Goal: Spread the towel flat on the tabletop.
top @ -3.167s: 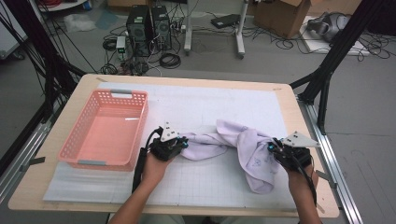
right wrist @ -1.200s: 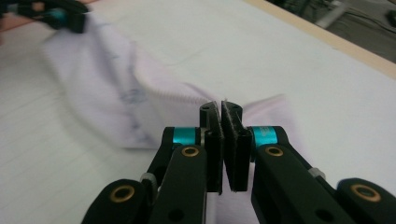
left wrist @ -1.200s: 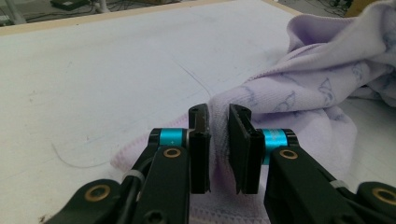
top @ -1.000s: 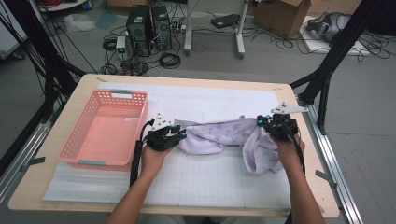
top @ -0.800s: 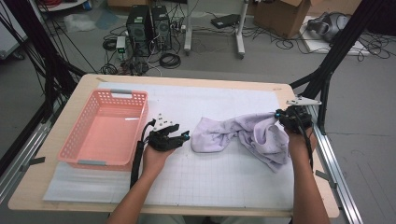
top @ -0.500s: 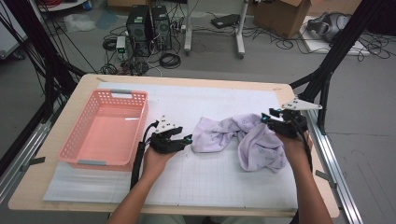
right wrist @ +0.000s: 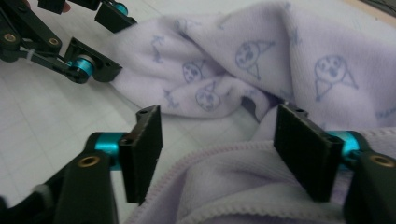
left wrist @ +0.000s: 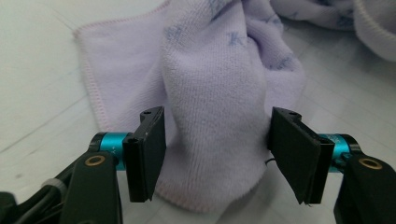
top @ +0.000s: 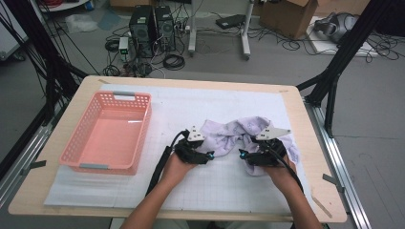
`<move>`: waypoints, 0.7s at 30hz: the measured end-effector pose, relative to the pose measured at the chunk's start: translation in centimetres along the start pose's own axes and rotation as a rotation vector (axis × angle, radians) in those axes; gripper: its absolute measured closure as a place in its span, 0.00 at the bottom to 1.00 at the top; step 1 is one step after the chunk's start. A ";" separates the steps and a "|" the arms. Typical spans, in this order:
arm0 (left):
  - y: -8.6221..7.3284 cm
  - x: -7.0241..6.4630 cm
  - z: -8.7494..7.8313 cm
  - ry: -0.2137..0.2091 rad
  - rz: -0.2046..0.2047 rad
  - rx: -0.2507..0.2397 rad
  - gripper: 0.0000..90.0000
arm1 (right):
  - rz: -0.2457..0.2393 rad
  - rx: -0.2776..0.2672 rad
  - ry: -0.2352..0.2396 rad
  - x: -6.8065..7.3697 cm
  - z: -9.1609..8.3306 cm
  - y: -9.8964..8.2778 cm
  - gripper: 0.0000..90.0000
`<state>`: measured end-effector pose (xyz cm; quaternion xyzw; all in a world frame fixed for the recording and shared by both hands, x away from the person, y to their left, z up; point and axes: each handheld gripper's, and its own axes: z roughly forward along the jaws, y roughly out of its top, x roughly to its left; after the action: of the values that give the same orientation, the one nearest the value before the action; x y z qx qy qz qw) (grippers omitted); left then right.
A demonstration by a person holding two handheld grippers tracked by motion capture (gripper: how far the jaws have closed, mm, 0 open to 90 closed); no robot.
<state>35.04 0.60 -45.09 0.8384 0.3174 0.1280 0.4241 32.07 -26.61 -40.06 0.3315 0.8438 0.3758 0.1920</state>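
A lilac towel (top: 239,132) with small cartoon prints lies crumpled on the white mat, right of the middle. My left gripper (top: 206,155) is at its near left end. In the left gripper view a thick fold of the towel (left wrist: 215,116) stands between the jaws of that gripper (left wrist: 219,158), which have just been opening; the pads are not squeezing it. My right gripper (top: 245,155) is at the towel's near right part. Its jaws (right wrist: 219,158) have just been opening too, over a hemmed edge of the towel (right wrist: 224,182). The left gripper (right wrist: 88,46) is close by.
A pink plastic basket (top: 86,145) stands on the left of the table with nothing in it. The wooden table edge (top: 315,143) runs just right of the towel. Black cables trail from both grippers toward me.
The right hand has come back from the table's right edge toward the middle and me, leaving the towel in a heap. The left hand has slid right up to the towel's end.
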 end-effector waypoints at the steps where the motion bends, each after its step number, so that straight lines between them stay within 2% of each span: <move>1: 0.2 -0.2 0.2 0.012 0.009 0.000 0.43 | -0.008 0.014 -0.009 0.0 0.1 -0.2 0.33; 2: 0.3 -0.2 0.3 0.016 0.011 0.001 0.44 | -0.019 0.028 -0.022 0.0 0.2 -0.4 0.33; 3: 0.4 -0.2 0.4 0.022 0.009 0.005 0.49 | -0.030 0.047 -0.054 -0.2 0.3 -0.7 0.33; 4: 0.4 -0.2 0.4 0.030 0.011 0.006 0.55 | -0.040 0.061 -0.081 -0.3 0.5 -1.0 0.33; 5: 0.4 -0.2 0.3 0.031 0.011 0.006 0.66 | -0.053 0.081 -0.111 -0.4 0.6 -1.2 0.33; 6: 0.4 0.0 0.2 0.025 0.003 0.008 0.66 | -0.053 0.081 -0.111 -0.4 0.6 -1.2 0.33; 7: 0.4 0.1 0.0 0.009 -0.001 0.013 0.89 | -0.070 0.139 -0.164 -1.0 1.3 -1.8 0.37; 9: 0.4 0.3 -0.4 0.020 0.001 0.020 0.91 | -0.096 0.200 -0.227 -1.3 2.0 -2.2 0.43; 10: 0.4 0.4 -0.7 0.033 -0.004 0.017 0.91 | -0.096 0.200 -0.227 -1.3 2.0 -2.2 0.43; 11: 0.5 0.7 -1.1 0.044 -0.008 0.005 0.92 | -0.091 0.218 -0.239 -1.7 2.4 -2.3 0.48; 12: 0.5 0.9 -1.5 0.056 -0.022 -0.012 0.92 | -0.091 0.218 -0.239 -1.7 2.4 -2.3 0.48; 13: 0.5 1.3 -2.0 0.064 -0.034 -0.034 0.92 | -0.049 0.233 -0.221 -2.0 2.5 -2.1 0.57; 14: 0.5 1.7 -2.5 0.069 -0.040 -0.046 0.92 | -0.049 0.233 -0.221 -2.0 2.5 -2.1 0.57; 16: 0.5 2.4 -3.4 0.082 -0.054 -0.063 0.92 | -0.034 0.244 -0.226 -1.8 2.5 -1.9 0.68; 18: 0.5 3.0 -4.1 0.100 -0.069 -0.079 0.92 | -0.025 0.239 -0.203 -1.4 2.2 -1.7 0.75; 19: 0.5 3.4 -4.4 0.110 -0.077 -0.092 0.92 | 0.007 0.219 -0.127 -1.1 1.8 -1.7 0.78; 20: 0.5 3.7 -4.7 0.119 -0.092 -0.110 0.92 | 0.031 0.206 -0.071 -1.0 1.6 -1.7 0.78; 21: 0.5 4.1 -4.9 0.123 -0.114 -0.130 0.92 | 0.031 0.206 -0.071 -1.0 1.6 -1.7 0.78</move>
<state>36.00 6.08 -41.91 0.7802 0.3811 0.1751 0.4642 33.03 -27.37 -42.31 0.3758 0.8653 0.2779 0.1810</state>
